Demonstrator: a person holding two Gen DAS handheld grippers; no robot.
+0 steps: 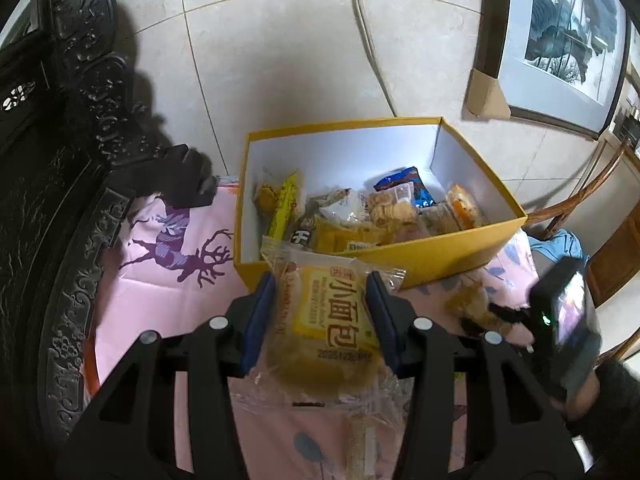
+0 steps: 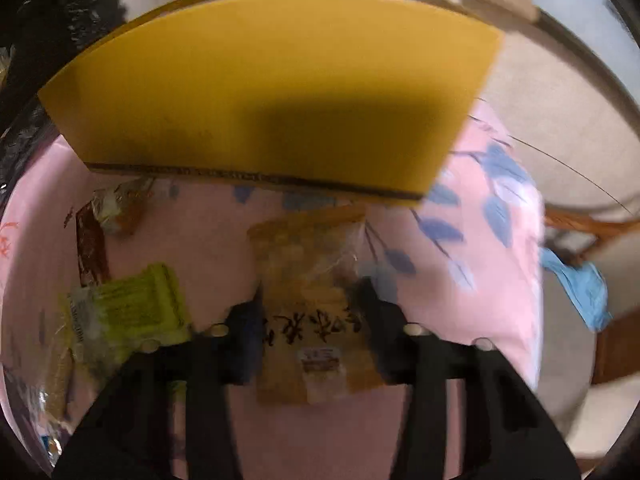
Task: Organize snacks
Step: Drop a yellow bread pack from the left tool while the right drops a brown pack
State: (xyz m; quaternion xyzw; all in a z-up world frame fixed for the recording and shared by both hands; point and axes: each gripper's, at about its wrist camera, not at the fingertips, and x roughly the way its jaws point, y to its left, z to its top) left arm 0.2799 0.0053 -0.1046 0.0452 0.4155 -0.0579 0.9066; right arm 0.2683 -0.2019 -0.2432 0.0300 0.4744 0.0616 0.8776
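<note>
A yellow box (image 1: pixel 440 256) stands open on the pink cloth with several snack packets inside (image 1: pixel 384 210). My left gripper (image 1: pixel 320 280) is shut on a clear packet of small bread with a yellow label (image 1: pixel 332 316), held just in front of the box's near wall. The right gripper's body (image 1: pixel 560 320) shows at the right of the left wrist view. In the blurred right wrist view, my right gripper (image 2: pixel 310 300) is shut on an orange snack packet (image 2: pixel 312 280), low over the cloth, before the box's outer wall (image 2: pixel 280 92).
A yellow-green packet (image 2: pixel 136 308), a brown bar (image 2: pixel 92 248) and a small wrapped snack (image 2: pixel 116 204) lie on the pink cloth (image 2: pixel 460 280) left of the right gripper. Dark carved furniture (image 1: pixel 60 200) borders the left. A framed picture (image 1: pixel 560 40) leans on the tiled floor beyond.
</note>
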